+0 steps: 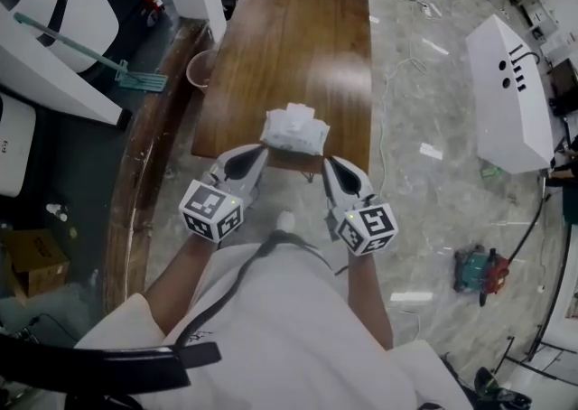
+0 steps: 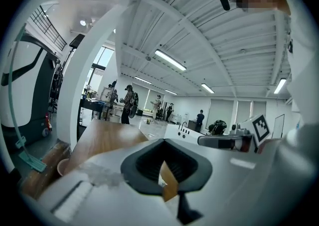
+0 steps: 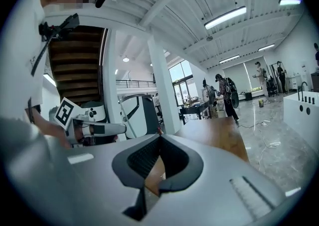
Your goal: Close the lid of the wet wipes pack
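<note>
Pack [image 1: 294,131] sat white and rumpled at the near end of the counter [image 1: 298,29], right by the edge, and the head view was too soft to show whether its lid was up or down. Left hand-held gripper [image 1: 256,155] lay nearly level at the pack's near left corner, tips right beside it, touching or not I could not tell. Right hand-held gripper [image 1: 330,164] mirrored it at the near right corner, again just beside the pack. Both were closed and empty: in each gripper view the dark jaws met at their tips, with only brown wood showing through the gap behind them. On the floor a pink bucket [image 1: 200,69] stood against the counter's left side, with a teal mop [image 1: 135,79] just beyond it. A white cabinet [image 1: 510,97] stood well apart to the right.
</note>
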### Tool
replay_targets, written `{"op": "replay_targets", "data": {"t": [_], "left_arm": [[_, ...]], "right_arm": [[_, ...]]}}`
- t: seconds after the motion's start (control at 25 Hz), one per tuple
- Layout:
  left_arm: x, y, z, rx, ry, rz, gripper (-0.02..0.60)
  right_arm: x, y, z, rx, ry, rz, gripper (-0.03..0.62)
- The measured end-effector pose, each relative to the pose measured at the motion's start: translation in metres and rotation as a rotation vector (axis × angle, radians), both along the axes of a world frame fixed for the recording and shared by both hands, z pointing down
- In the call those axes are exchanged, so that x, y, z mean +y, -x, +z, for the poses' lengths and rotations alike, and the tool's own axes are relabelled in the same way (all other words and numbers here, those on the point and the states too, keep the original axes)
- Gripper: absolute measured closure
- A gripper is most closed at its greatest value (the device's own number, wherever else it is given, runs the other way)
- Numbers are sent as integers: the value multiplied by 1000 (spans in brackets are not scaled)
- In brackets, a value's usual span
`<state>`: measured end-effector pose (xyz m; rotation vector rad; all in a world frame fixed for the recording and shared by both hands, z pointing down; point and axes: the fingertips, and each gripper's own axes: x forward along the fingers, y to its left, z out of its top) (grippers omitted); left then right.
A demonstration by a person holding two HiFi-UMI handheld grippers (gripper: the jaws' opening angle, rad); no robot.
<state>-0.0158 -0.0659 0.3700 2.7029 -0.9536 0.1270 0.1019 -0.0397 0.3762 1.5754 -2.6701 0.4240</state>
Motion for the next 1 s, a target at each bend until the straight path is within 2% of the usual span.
{"op": "replay_targets", "data": {"t": [0.36, 0.64, 1.0], "left_arm": [[-29, -42, 10, -24, 12, -51, 580], [-40, -45, 24, -47, 51, -72, 580], [-70, -40, 16, -34, 43, -66, 580]], "right_arm": [[-36, -47, 11, -20, 3, -57, 585], [-50, -54, 23, -34, 28, -82, 585], [-69, -48, 22, -21, 42, -79, 585]]}}
